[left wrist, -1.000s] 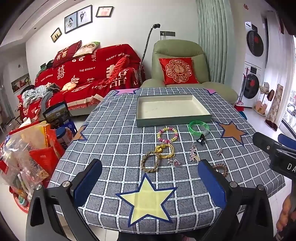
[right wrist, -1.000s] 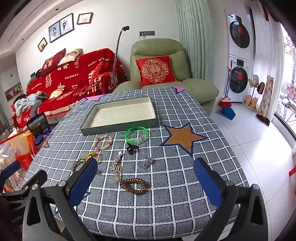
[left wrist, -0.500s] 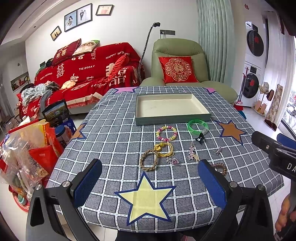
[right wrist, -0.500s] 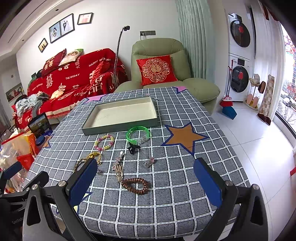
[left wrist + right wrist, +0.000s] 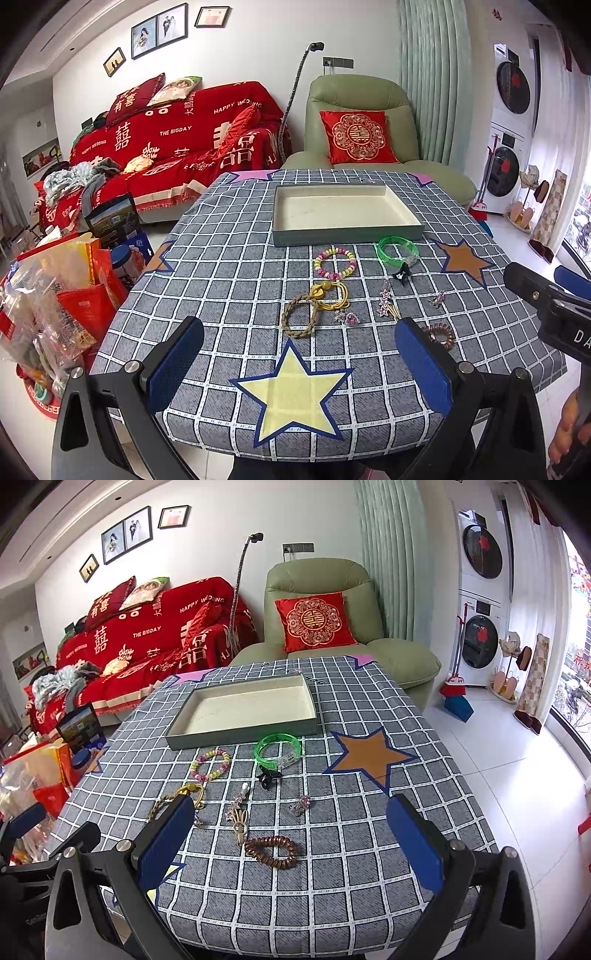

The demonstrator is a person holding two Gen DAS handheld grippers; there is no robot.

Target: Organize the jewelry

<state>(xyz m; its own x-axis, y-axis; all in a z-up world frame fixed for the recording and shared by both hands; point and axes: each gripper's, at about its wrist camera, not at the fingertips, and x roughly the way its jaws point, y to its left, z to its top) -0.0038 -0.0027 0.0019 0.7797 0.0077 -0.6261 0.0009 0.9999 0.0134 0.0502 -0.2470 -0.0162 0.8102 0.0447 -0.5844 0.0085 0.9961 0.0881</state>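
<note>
An empty grey-green tray point(image 5: 347, 234) point(image 5: 240, 736) sits at the far middle of the checked table. In front of it lie a green bangle point(image 5: 397, 248) point(image 5: 279, 747), a pastel bead bracelet point(image 5: 335, 258) point(image 5: 209, 764), a black claw clip point(image 5: 401, 273) point(image 5: 268, 776), a yellow cord bracelet point(image 5: 332, 294), a braided tan ring point(image 5: 298, 318), a brown coil hair tie point(image 5: 439, 333) point(image 5: 272, 851), star and rabbit hair clips point(image 5: 239, 816) and small charms point(image 5: 300, 805). My left gripper point(image 5: 299, 365) and right gripper point(image 5: 290, 843) are open and empty, above the table's near edge.
The table point(image 5: 221, 280) has a grey checked cloth with star prints. Bags and boxes point(image 5: 55, 295) stand on the floor to its left. A green armchair point(image 5: 362, 136) and red sofa point(image 5: 177, 147) are behind it. Washing machines point(image 5: 480, 609) stand far right.
Both grippers have drawn back and risen slightly from the table; the items look a little farther away. Nothing on the table has moved.
</note>
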